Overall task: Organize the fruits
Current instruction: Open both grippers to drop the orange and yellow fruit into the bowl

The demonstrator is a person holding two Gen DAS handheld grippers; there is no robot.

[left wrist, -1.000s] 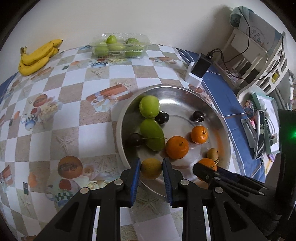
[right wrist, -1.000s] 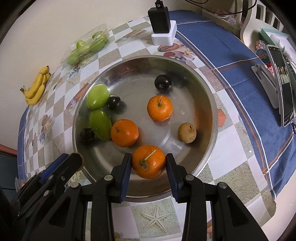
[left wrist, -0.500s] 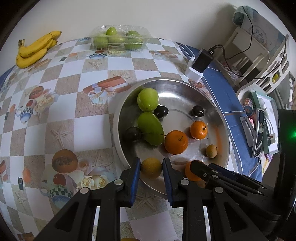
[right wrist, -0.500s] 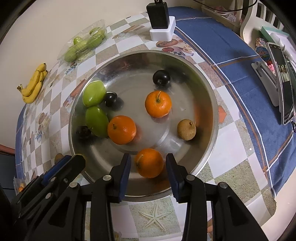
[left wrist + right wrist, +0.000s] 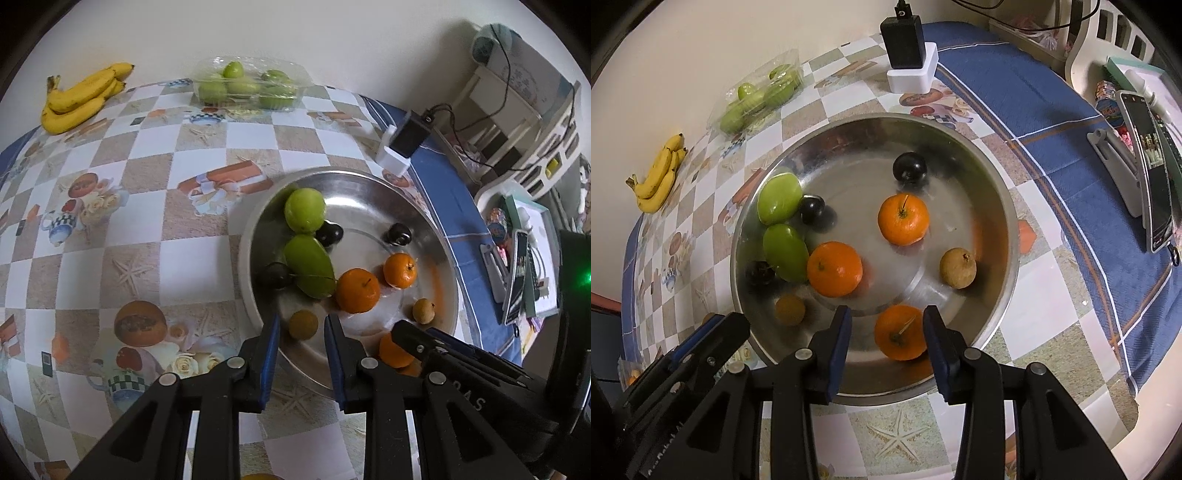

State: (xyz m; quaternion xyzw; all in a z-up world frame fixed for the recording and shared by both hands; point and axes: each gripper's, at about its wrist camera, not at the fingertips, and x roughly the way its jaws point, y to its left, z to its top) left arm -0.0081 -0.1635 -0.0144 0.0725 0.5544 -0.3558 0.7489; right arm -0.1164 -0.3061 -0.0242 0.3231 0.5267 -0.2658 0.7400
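Right gripper (image 5: 886,312) loosely brackets 1 glossy orange tangerine (image 5: 900,332) with twig stem.

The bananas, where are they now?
The bananas lie at the table's far left edge by the wall, left of the pack of green fruit in both views.

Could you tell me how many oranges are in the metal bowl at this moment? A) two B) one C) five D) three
D: the right wrist view shows three oranges in the metal bowl, one near the middle, one beside the green fruit, and one lying between the right gripper fingers.
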